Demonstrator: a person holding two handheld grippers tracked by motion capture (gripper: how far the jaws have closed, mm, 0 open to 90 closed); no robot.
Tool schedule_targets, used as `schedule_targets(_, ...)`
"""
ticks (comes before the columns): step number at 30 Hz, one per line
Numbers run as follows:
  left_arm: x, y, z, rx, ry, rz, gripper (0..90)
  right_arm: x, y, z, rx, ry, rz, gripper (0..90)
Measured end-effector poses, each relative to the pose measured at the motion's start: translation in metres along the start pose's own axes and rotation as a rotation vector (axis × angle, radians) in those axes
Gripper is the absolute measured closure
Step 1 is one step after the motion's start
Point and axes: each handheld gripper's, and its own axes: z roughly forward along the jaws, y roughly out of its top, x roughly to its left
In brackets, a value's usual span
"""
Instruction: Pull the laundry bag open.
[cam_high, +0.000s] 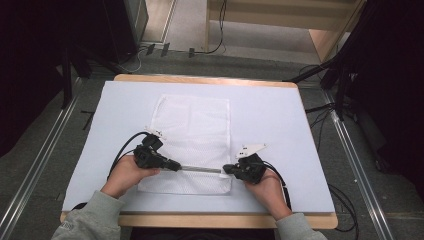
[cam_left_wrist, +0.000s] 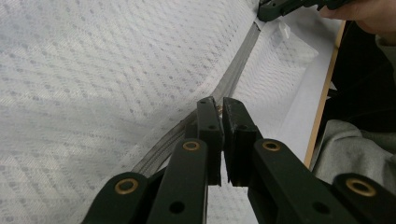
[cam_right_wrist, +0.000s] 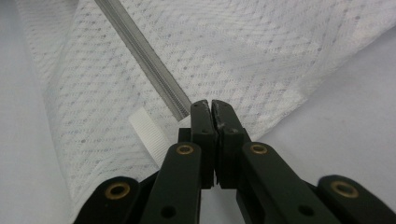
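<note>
1. Both grippers, left (cam_high: 174, 165) and right (cam_high: 226, 169), had black jaws pressed together, pinching the grey zipper (cam_high: 200, 169).
2. White mesh laundry bag (cam_high: 192, 130), rectangular and dotted, lay mid-tabletop, long axis running near-to-far; its zipper ran along the near edge.

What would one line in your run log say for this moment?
scene: white mesh bag flat on table | left gripper: shut on zipper | right gripper: shut at zipper's far end | zipper taut between them
</note>
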Motion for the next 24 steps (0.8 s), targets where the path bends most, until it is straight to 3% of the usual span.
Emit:
schedule_targets(17,0.009,-0.008,-0.012,-0.010,0.011,-0.032,87.9,0.001,0.001,0.000,0.010,-0.004,-0.007,89.9)
schedule_targets(24,0.013,-0.014,-0.017,-0.015,0.037,-0.051,87.9,0.001,0.003,0.000,0.020,-0.002,-0.014,89.9)
